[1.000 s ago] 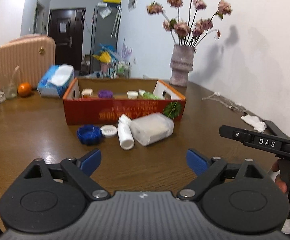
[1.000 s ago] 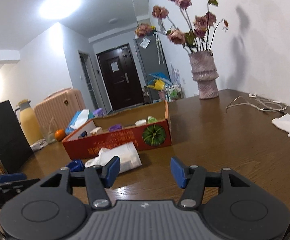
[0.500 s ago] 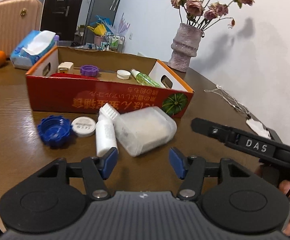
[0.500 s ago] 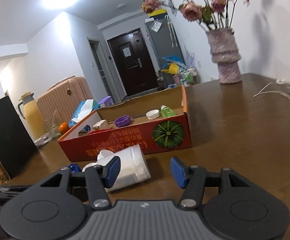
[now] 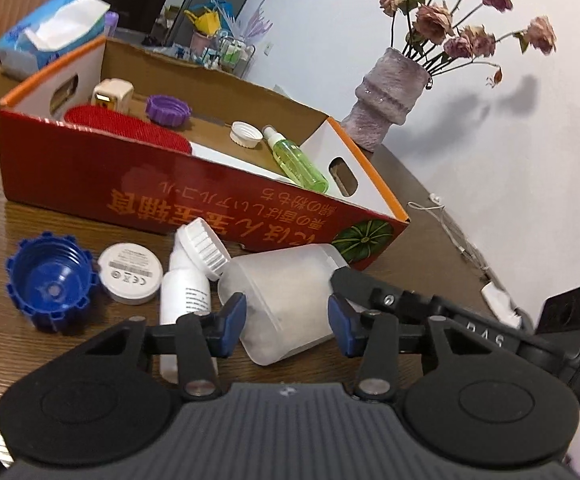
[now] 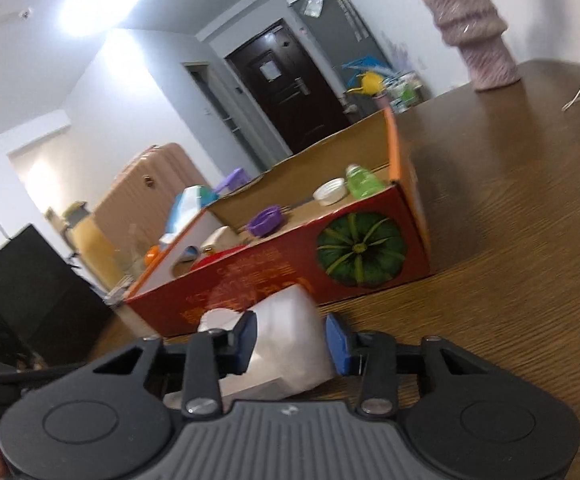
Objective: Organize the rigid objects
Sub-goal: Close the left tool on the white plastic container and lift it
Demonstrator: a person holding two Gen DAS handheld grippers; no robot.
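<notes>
1. Left gripper [image 5: 287, 323] and right gripper [image 6: 291, 342]: jaws have just been closing around the frosted plastic jar [image 5: 286, 300]; pads seemingly not yet pressing.
2. Jar lies near the red cardboard box [image 5: 194, 200], touching the white bottle [image 5: 184, 292].
3. Risk: two-sided squeeze squirts the slick jar sideways, knocking the bottle.

Red box [image 5: 90, 172], blue cap [image 5: 48, 286], frosted white container [image 5: 282, 300].
</notes>
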